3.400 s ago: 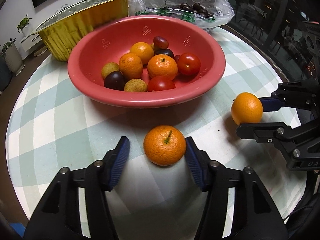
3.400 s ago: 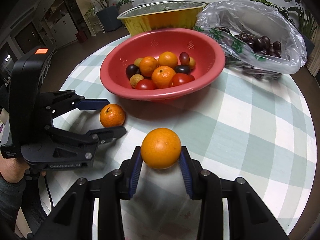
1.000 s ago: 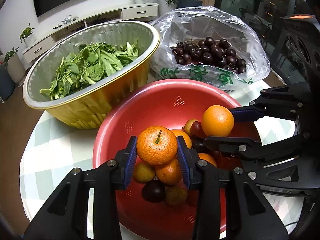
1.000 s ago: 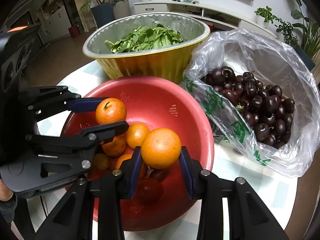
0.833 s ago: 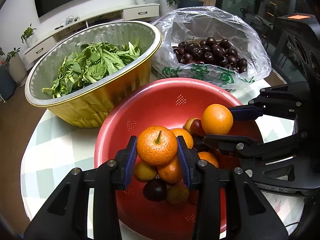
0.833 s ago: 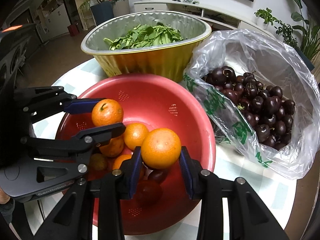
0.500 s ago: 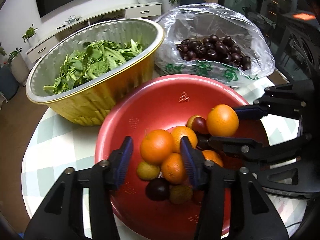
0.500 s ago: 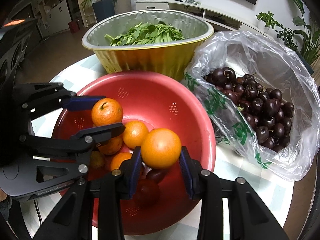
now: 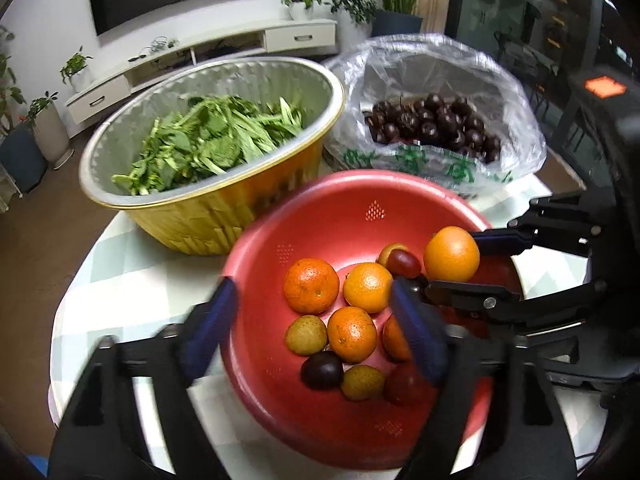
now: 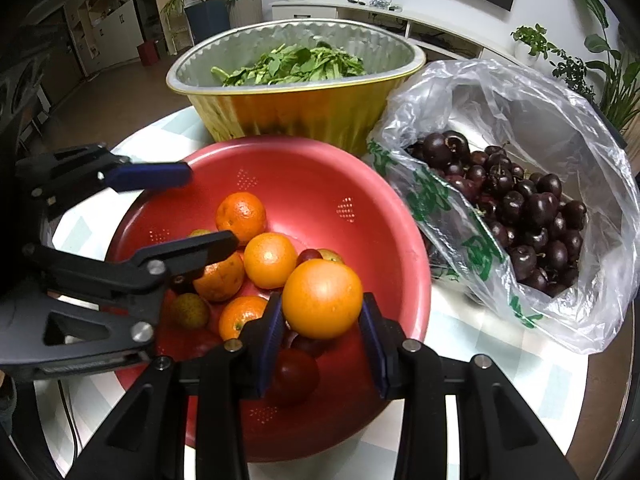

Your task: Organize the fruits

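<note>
A red colander bowl (image 9: pixel 360 188) (image 10: pixel 312 152) holds several mandarins, small brown fruits, dark plums and tomatoes. My left gripper (image 9: pixel 312 287) (image 10: pixel 212 207) hovers over the bowl's left side with its jaws opening wide. The stemmed mandarin (image 9: pixel 311 285) (image 10: pixel 241 216) lies loose in the bowl beneath them, and neither pad touches it. My right gripper (image 10: pixel 322 300) (image 9: pixel 450 262) is shut on a smooth orange (image 10: pixel 322 298) (image 9: pixel 451 254), held above the fruit at the bowl's right side. Its lower finger hides some fruit.
A gold foil bowl of green leaves (image 9: pixel 208 216) (image 10: pixel 296 108) stands behind the red bowl. Close on the right is an open plastic bag of dark cherries (image 9: pixel 432 120) (image 10: pixel 520 208). All sit on a round table with a checked cloth (image 9: pixel 120 272).
The left jaws spread apart and the mandarin dropped from them onto the fruit in the bowl. The right gripper kept still with its orange.
</note>
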{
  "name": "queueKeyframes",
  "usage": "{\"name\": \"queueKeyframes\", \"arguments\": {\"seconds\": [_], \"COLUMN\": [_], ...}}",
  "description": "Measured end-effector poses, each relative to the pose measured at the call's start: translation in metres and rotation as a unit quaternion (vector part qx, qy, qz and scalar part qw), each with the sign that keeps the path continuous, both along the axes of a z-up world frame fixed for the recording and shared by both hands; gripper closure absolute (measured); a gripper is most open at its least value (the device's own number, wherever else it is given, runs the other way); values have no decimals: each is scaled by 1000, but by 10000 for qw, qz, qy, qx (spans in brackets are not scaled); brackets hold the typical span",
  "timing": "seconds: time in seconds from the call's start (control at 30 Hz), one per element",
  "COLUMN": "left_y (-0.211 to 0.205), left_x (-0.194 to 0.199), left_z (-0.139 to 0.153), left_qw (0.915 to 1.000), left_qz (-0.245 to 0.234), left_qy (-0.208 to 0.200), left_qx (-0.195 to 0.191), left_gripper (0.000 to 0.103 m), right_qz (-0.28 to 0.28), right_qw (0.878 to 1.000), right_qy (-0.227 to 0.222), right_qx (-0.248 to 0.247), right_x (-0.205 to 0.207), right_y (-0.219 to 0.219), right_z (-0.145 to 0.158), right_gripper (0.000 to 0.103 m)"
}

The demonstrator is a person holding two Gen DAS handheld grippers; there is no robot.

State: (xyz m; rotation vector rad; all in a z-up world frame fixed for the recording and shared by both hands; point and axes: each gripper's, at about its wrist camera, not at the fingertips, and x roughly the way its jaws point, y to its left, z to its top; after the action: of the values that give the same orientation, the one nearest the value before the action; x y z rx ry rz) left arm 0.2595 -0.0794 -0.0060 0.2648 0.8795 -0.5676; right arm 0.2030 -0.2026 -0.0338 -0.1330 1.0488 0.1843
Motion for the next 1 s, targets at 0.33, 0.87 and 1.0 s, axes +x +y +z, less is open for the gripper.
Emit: {"name": "queueKeyframes", "arguments": {"seconds": [0.33, 0.87, 1.0], "left_y": [22, 39, 43], "left_x": [-62, -215, -220], "left_z": [39, 92, 85], "left_qw": [9983, 9779, 9723], "left_qz": [109, 1404, 1950], "left_qy": [-500, -1447, -1235], "left_qx": [-273, -552, -377], "left_gripper": [0, 0, 0], "right_qz": [-259, -1006, -1408], "right_qw": [9976, 9713, 9616], "right_qy": [-582, -2142, -2332], "right_qx": [255, 217, 326], "right_x": [-34, -164, -190], "right_y": [-11, -28, -42], "right_z": [39, 119, 127], "right_gripper": [36, 17, 12]}}
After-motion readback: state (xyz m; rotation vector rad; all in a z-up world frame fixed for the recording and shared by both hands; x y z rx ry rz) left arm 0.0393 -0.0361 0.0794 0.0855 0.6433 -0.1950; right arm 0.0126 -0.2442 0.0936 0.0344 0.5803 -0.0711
